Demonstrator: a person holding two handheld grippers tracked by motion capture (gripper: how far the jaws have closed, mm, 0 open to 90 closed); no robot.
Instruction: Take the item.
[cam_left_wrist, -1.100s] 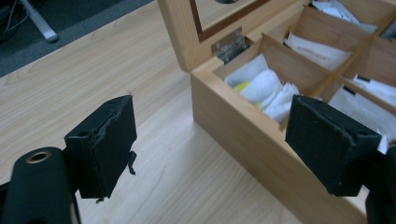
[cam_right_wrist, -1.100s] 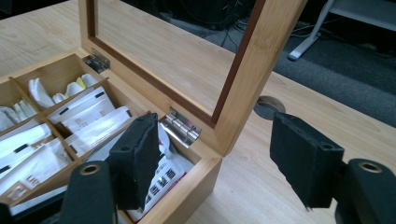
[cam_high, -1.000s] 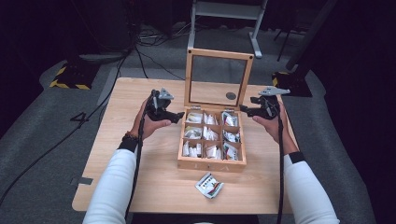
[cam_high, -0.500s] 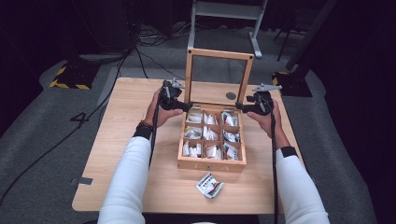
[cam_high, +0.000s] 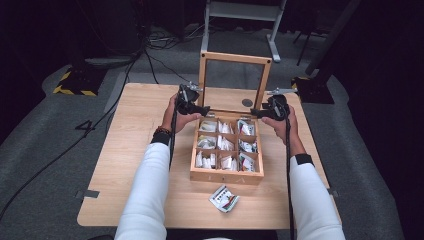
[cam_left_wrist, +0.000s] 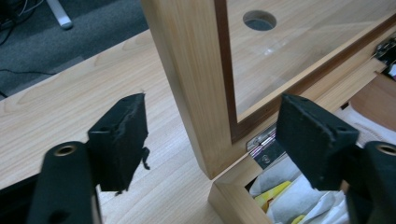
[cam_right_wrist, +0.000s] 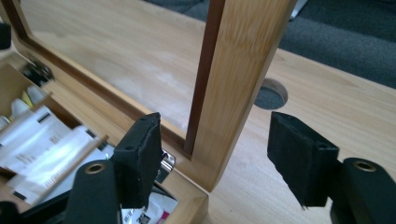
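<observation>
Worktop (cam_high: 130, 150) of pale wood fills my high view, and on it sits a wooden box (cam_high: 226, 176) split into compartments of small sachets. Its glass-paned lid (cam_high: 235, 82) stands upright at the box's 12 o'clock edge. My left gripper (cam_high: 204, 109) sits at the lid's 9 o'clock post, low by the hinge, and my right gripper (cam_high: 254, 112) at the 3 o'clock post. One loose sachet (cam_high: 224, 198) lies on the worktop at 6 o'clock from the box.

Left gripper view: the lid post (cam_left_wrist: 196, 88) rises between my jaws, which have just been closing yet stand clear of the wood on both sides, so nothing is grasped. A metal hinge (cam_left_wrist: 264, 144) shows at 5 o'clock of the post.

Right gripper view: the other lid post (cam_right_wrist: 233, 88) stands between the jaws, which have just been closing and remain released, apart from the wood. Sachets (cam_right_wrist: 42, 140) lie at 8 o'clock.
</observation>
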